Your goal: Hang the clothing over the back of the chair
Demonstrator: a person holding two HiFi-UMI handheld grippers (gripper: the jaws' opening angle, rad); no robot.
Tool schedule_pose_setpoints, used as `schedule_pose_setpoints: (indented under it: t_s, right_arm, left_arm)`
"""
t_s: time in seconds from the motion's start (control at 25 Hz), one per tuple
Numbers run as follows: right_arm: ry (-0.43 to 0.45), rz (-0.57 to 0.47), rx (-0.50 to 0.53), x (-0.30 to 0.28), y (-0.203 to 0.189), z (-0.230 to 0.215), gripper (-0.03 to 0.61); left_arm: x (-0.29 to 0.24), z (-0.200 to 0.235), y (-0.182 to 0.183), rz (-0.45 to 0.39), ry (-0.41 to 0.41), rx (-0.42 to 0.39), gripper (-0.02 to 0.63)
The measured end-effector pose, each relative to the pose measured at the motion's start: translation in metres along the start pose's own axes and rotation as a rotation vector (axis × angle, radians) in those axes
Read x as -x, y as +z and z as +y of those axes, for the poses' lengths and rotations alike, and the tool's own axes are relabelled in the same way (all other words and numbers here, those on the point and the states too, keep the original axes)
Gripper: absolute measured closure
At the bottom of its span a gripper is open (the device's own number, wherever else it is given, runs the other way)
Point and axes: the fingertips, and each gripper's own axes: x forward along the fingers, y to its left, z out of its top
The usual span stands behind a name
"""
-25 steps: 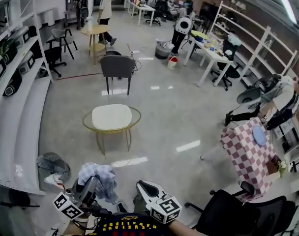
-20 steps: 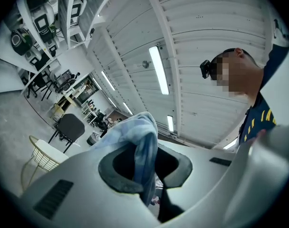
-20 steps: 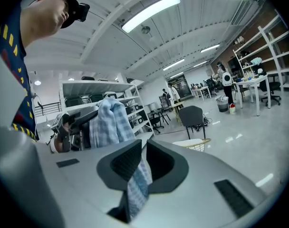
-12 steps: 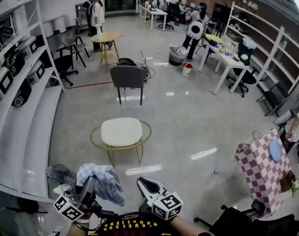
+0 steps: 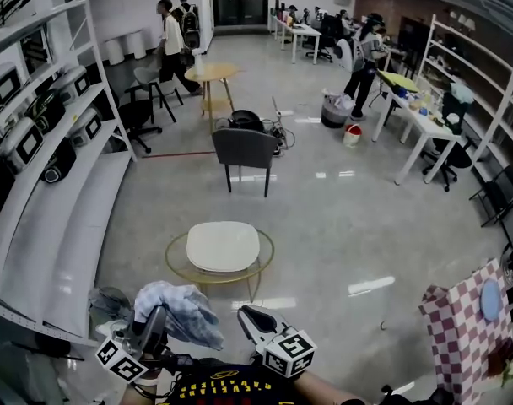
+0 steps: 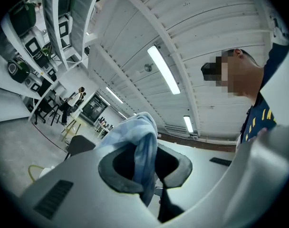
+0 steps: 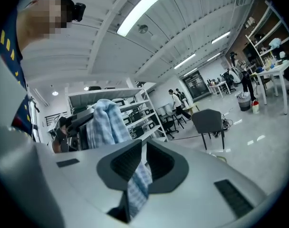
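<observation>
A light-blue checked piece of clothing (image 5: 179, 310) is bunched up at the bottom of the head view. My left gripper (image 5: 155, 319) is shut on it, and a fold of the cloth (image 6: 145, 158) fills the gap between its jaws. My right gripper (image 5: 250, 317) sits just to the right, shut on a strip of the same clothing (image 7: 137, 186). In the right gripper view the main bundle (image 7: 104, 120) hangs off the left gripper. The dark grey chair (image 5: 244, 148) stands on the floor well ahead, its back toward me; it also shows in both gripper views (image 6: 80, 145) (image 7: 208, 120).
A low round table (image 5: 223, 247) with a white top stands between me and the chair. White shelving (image 5: 62, 159) with devices lines the left side. A checked-cloth table (image 5: 467, 327) is at the right. Several people stand near a wooden table (image 5: 210, 74) farther back.
The whole view has shifted: the chair and the round table now sit lower and farther right in the head view. Both grippers kept their hold on the clothing.
</observation>
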Motion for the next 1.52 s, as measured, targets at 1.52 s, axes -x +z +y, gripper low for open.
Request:
schedule_pose_setpoints:
  t_s: [1.52]
  right_arm:
    - [-0.302,0.115,-0.113,-0.186,0.042,-0.134,0.540]
  left_arm:
    - [-0.136,0.263,-0.142,0.539,-0.112,0.107,0.560]
